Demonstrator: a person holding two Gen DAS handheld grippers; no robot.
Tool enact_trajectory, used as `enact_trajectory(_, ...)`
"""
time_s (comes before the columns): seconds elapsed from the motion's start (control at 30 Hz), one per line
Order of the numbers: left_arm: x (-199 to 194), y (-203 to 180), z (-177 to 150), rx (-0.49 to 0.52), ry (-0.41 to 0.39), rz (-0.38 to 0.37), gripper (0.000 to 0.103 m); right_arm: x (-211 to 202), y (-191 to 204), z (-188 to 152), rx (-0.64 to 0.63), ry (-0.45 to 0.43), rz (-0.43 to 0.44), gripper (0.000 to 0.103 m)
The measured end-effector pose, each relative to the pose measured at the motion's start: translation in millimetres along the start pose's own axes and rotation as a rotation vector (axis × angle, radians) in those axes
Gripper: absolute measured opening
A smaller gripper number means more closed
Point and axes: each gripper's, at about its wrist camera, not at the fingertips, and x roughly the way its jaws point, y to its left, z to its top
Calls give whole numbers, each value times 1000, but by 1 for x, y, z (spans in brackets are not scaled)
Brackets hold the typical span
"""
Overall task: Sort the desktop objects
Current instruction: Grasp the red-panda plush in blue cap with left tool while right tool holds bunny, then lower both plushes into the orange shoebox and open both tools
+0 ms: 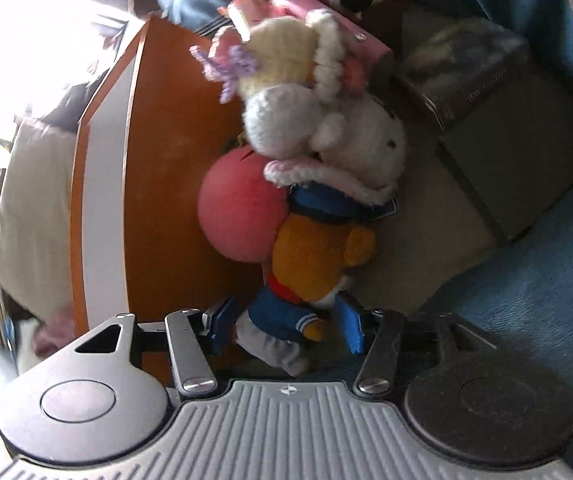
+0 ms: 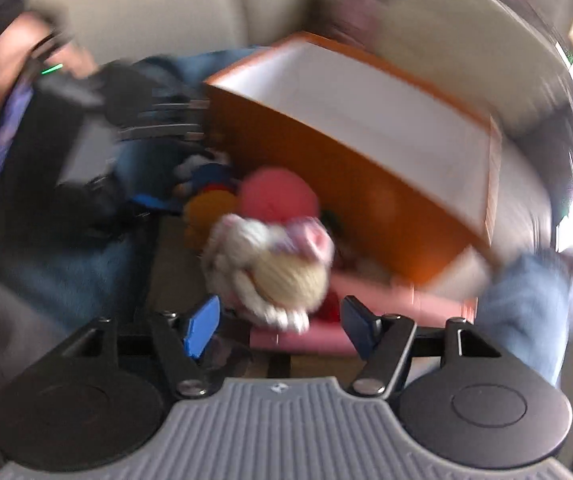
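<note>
Nearest the left wrist camera, the left gripper (image 1: 282, 326) stands with its blue pads apart on either side of the small plush bear in a blue sailor suit and cap (image 1: 310, 268). The toy's legs lie between the pads, one pad near its right side, a clear gap at the other, so the tool reads as released rather than clenched. Beyond the bear, toward twelve o'clock, sit a crocheted white rabbit with pink-lined ears (image 1: 350, 144) and a crocheted cream doll with white braids and lilac flowers (image 1: 286, 56). A round pink ball (image 1: 238, 208) lies at ten o'clock from the bear, against the wall of the orange cardboard box with white inner sides (image 1: 158, 168). A grey fabric storage bin (image 1: 498, 128) stands at two o'clock.

Though blurred, the right wrist view shows the right gripper (image 2: 278, 328) also spread wide, with the cream doll (image 2: 282, 276) just ahead of its pads and not pinched. A flat pink box (image 2: 366, 320) lies under and to the three o'clock side of that gripper.

Judging by this, the step in hand is setting soft toys together beside the orange box. Next, each tool likely must back away cleanly without dragging a toy, then seek whatever remains unsorted.
</note>
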Motion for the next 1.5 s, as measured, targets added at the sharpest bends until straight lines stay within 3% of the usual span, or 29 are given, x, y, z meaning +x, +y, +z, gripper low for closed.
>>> enact_trajectory(0.2, 11, -13, 1, 106, -12, -25, 68, 29, 46, 13, -507, 44, -87, 76)
enact_trajectory(0.37, 24, -16, 5, 119, -13, -79, 68, 50, 66, 8, -806, 115, -117, 76)
enact_trajectory(0.5, 34, -18, 5, 92, -18, -122, 67, 70, 70, 3, -936, 185, -139, 75)
enact_trajectory(0.63, 41, -19, 3, 46, -23, -151, 65, 80, 70, 4, -954, 211, -143, 76)
enact_trajectory(0.73, 38, -23, -1, 22, -26, -149, 62, 85, 67, 10, -920, 214, -139, 68)
enact_trajectory(0.8, 33, -24, -5, -6, -18, -150, 60, 78, 67, 14, -913, 197, -146, 56)
enact_trajectory(1.0, 2, -9, -24, -180, -51, -168, 57, 45, 45, 34, -728, 154, -126, 54)
enact_trajectory(1.13, -17, 11, -44, -377, -60, -188, 55, 20, 9, 57, -460, 101, -100, 54)
enact_trajectory(1.23, -26, 47, -58, -539, -92, -220, 55, 4, -23, 72, -246, 48, -92, 54)
enact_trajectory(1.33, -29, 73, -97, -732, -133, -250, 54, -9, -58, 84, -1, -10, -56, 54)
enact_trajectory(1.4, -34, 96, -105, -864, -174, -272, 54, -12, -85, 79, 167, -53, -16, 54)
enact_trajectory(1.47, -57, 147, -79, -978, -211, -300, 54, -15, -105, 82, 324, -88, 20, 54)
enact_trajectory(1.5, -60, 159, -84, -1031, -228, -315, 54, -16, -112, 86, 386, -103, 35, 54)
